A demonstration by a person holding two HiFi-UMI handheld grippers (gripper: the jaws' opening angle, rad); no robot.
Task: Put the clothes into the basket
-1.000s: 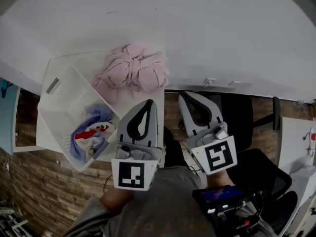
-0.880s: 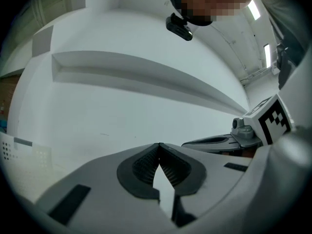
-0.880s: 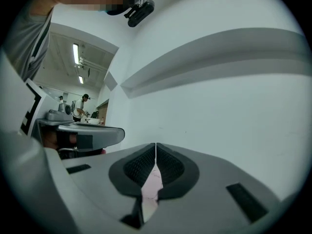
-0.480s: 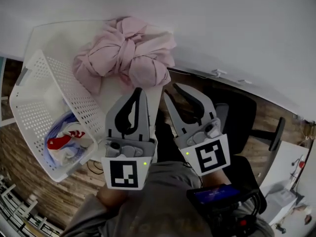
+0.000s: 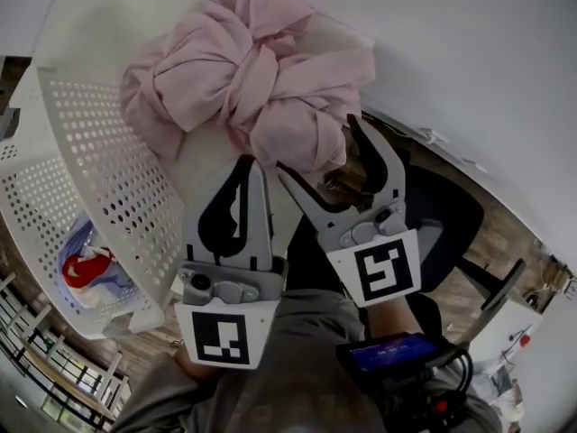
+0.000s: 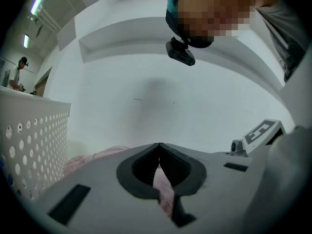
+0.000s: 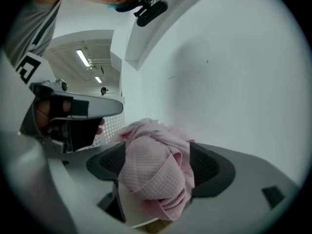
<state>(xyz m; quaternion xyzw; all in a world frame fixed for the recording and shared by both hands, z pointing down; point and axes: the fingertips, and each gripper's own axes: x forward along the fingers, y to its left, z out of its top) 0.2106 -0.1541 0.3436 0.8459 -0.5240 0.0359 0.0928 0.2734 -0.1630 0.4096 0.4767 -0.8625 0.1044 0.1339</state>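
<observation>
Straddling the pink garment (image 5: 243, 70) with jaws wide, the right gripper (image 5: 317, 147) should bite deep before lifting toward the basket (image 5: 99, 142); left gripper (image 5: 251, 162) closed, empty.

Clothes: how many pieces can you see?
2. A pink bundle lies beside the basket, between the open jaws of the right gripper; a blue-and-red one sits inside the basket. Others may be hidden under it.

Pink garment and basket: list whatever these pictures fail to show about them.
- Pink garment: bunched, so its type is unreadable; in the left gripper view the left gripper hides most of it.
- Right gripper: cloth fills the gap between its fingers; whether they press it is unclear.
- Basket: left side cut off by the head view's edge; its perforated wall partly hides the blue and red cloth inside.
</observation>
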